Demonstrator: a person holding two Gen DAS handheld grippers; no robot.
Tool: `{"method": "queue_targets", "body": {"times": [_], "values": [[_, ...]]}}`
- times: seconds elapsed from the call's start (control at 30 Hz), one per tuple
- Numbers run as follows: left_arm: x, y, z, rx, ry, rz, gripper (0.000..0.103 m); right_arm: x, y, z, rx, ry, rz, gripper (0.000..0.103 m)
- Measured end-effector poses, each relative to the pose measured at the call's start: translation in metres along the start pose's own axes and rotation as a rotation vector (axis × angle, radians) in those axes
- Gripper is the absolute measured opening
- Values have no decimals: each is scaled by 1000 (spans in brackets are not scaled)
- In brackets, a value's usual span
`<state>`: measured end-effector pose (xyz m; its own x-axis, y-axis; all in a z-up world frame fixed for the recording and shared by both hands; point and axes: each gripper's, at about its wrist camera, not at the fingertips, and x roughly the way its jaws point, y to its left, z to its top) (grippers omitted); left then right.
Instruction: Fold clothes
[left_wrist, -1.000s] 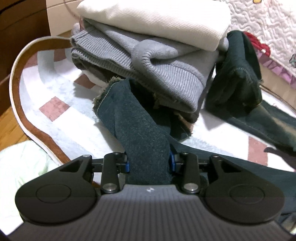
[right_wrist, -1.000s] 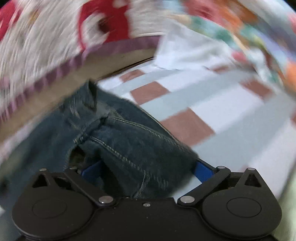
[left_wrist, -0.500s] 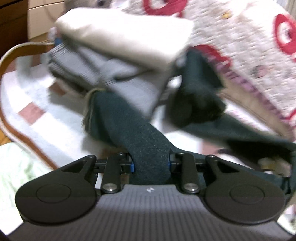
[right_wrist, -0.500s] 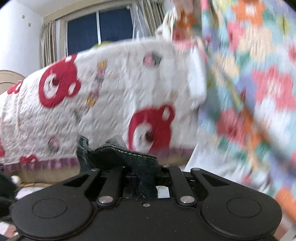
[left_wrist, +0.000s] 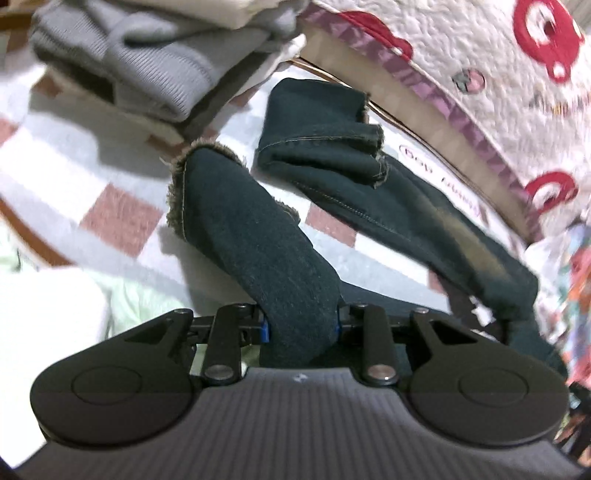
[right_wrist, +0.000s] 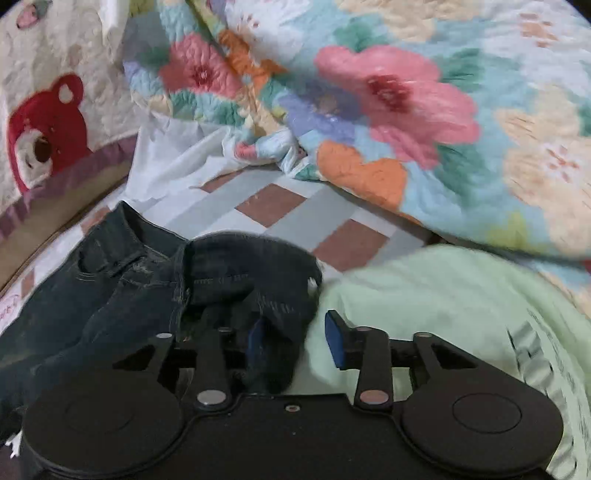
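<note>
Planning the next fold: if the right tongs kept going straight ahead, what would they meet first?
Probably the jeans' waistband, bunched just ahead of the right tongs, which have just been opening; the pale green cloth lies alongside. Depth is uncertain.

One pair of dark blue denim jeans (left_wrist: 266, 236), two frayed leg ends showing. Two folded knit sweaters stacked: one grey ribbed (left_wrist: 147, 62), one cream (left_wrist: 236, 11). Two quilts: one red-bear white (left_wrist: 480, 55), one floral (right_wrist: 388, 92).

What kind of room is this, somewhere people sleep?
Most likely a bedroom: a flowered quilt and a bear-print quilt lie rumpled around a checked bedcover, with a stack of folded sweaters beside dark jeans.
</note>
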<state>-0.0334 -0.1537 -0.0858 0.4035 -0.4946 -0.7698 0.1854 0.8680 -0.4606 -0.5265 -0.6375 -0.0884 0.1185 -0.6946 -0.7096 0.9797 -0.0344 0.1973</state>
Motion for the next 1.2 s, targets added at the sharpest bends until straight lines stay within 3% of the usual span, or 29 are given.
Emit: {"method": "queue_targets", "body": {"times": [0.1,0.2,0.33,0.47,0.67,0.7,0.73,0.8,0.87,0.93,0.97,1.07,1.2], "values": [[2,-2,-3,8,-1,13,27,-37,23,-9,-64,-64,112,45],[2,-1,-2,7,-3,14,27,-69,74,-24,-263,-42,367,47],[1,0,-2,12,-4,13,27,-82,146,-56,-444,164,698,48],[0,3,-4,5,0,10,28,-84,207,-94,-537,302,872,48],[2,5,-6,-8,1,14,28,-84,275,-151,-772,317,949,48],[2,5,-6,-11,1,13,28,-84,284,-162,-836,294,927,48],[2,6,-6,-12,2,11,29,-84,293,-174,-909,263,889,42],[2,6,-6,-12,2,9,29,-84,310,-197,-1052,198,810,3],[1,7,-7,-13,1,12,29,-74,315,-196,-1055,48,612,8],[2,8,-7,-17,3,11,29,-64,306,-172,-881,46,557,11],[2,8,-6,-18,3,11,29,-62,300,-160,-802,88,601,11],[3,8,-7,-18,1,12,30,-75,284,-156,-803,197,766,16],[3,7,-7,-16,2,19,31,-91,256,-158,-739,301,817,38]]}}
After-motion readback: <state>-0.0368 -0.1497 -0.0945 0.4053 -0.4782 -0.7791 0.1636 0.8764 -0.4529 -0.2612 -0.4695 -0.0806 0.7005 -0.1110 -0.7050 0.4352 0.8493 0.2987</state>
